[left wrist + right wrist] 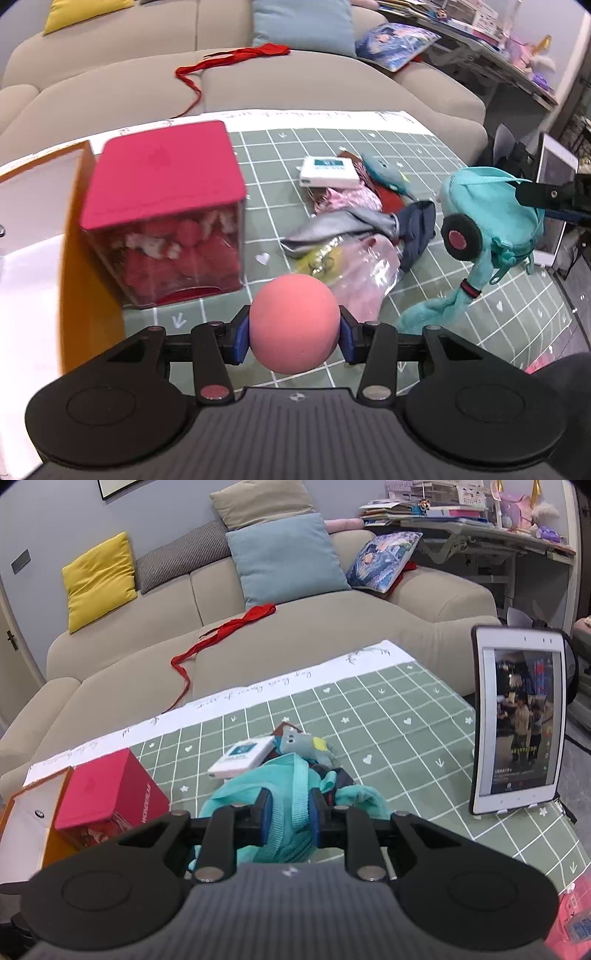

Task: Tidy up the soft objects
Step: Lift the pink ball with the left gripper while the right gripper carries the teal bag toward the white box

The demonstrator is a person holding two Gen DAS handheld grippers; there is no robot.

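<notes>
A pink foam ball [294, 323] sits between the blue pads of my left gripper [294, 334], which is shut on it above the green checked mat [369, 144]. My right gripper [289, 814] is shut on a teal plush bag [291, 805]. In the left wrist view that teal plush bag [491, 218] hangs at the right, off the mat, with its round black and pink ear and its dangling tail. A heap of soft things [354, 229] lies mid-mat: grey and blue cloth, pink fabric, a clear pink pouch. A small grey-blue plush [303, 744] lies behind the bag.
A red-lidded clear box [166, 214] of red items stands left, beside an orange-edged white box [33, 236]. A white flat case [327, 171] rests on the heap. A tablet [519, 723] stands at the right. Behind are a beige sofa [295, 635], cushions and a red ribbon [221, 633].
</notes>
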